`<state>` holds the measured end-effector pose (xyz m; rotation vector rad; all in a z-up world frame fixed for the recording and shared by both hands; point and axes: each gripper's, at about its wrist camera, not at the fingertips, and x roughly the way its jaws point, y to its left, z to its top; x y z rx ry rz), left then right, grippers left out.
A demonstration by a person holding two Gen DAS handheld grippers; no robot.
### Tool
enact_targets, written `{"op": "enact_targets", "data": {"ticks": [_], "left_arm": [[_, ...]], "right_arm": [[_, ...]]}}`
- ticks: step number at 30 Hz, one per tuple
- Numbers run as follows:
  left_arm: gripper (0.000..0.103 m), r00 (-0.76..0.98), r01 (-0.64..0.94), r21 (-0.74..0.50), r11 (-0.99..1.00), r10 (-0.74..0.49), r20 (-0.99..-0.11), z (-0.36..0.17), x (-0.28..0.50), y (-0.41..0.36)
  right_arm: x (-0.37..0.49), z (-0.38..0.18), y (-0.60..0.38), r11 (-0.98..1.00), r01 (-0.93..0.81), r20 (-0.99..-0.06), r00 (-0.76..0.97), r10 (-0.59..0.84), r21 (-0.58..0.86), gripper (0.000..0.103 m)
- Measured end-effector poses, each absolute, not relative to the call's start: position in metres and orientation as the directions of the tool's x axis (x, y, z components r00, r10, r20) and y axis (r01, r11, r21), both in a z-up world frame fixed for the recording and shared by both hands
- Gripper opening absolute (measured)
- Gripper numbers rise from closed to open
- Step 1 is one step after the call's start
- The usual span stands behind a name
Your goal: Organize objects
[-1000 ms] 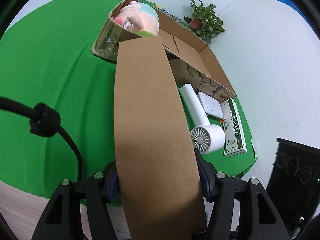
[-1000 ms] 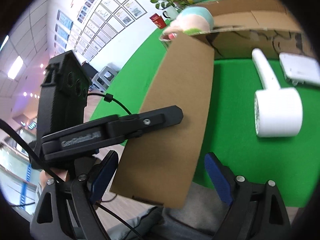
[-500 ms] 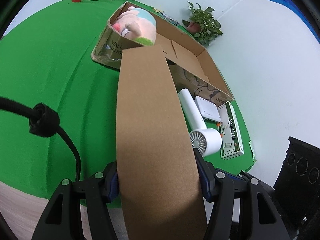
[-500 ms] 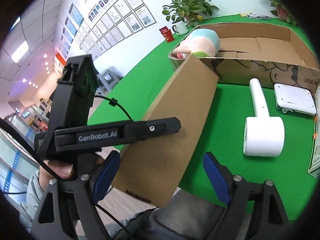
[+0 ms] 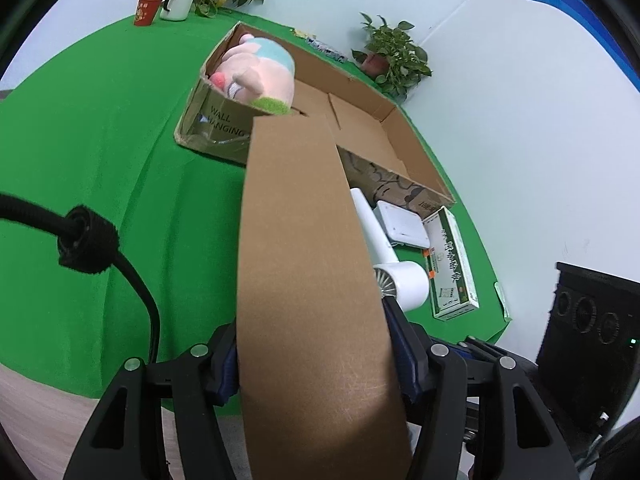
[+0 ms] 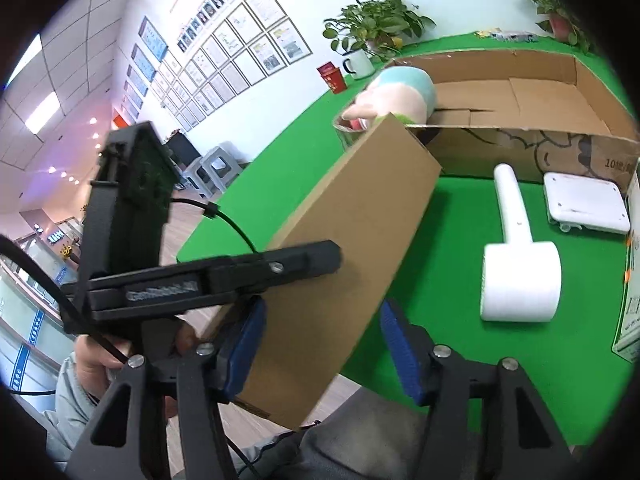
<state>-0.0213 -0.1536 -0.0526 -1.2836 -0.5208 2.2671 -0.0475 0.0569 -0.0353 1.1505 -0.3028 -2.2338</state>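
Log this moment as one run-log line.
left gripper: shut on long brown box | right gripper: open, empty | plush toy: in cardboard box | hair dryer: on table

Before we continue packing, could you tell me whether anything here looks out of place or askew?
The plush toy sits jammed in one end of the open carton, bulging above its rim. The hair dryer, white device and green-white box lie outside on the cloth.

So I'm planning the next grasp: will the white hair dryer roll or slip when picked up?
The hair dryer lies on its side on the green cloth, and its round barrel may roll if nudged. Its smooth plastic looks slippery. The straight handle seems the surer grip for the open right gripper.
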Motion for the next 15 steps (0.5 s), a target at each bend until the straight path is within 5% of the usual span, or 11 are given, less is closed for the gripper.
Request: {"op": "enact_targets", "data": {"ticks": [8,11,15], "left_arm": [[0.047,-0.379,-0.259,-0.553,-0.792,0.61,-0.696,-0.056,-0.02,-0.128],[0.027,-0.356,-0.284,-0.562,-0.777,0.63,-0.691,-0.055,-0.016,-0.115],[0.024,-0.344,-0.329,-0.575,-0.749,0.662,-0.666,-0.049,-0.013,-0.1]], "right_arm": [[-0.047,-0.049,0.063,-0.795,0.368,-0.688,-0.403,-0.604,0.483,0.06],[-0.044,-0.05,0.066,-0.787,0.36,-0.682,-0.395,-0.615,0.501,0.06],[-0.038,-0.044,0.075,-0.777,0.355,-0.665,-0.403,-0.628,0.519,0.06]]}}
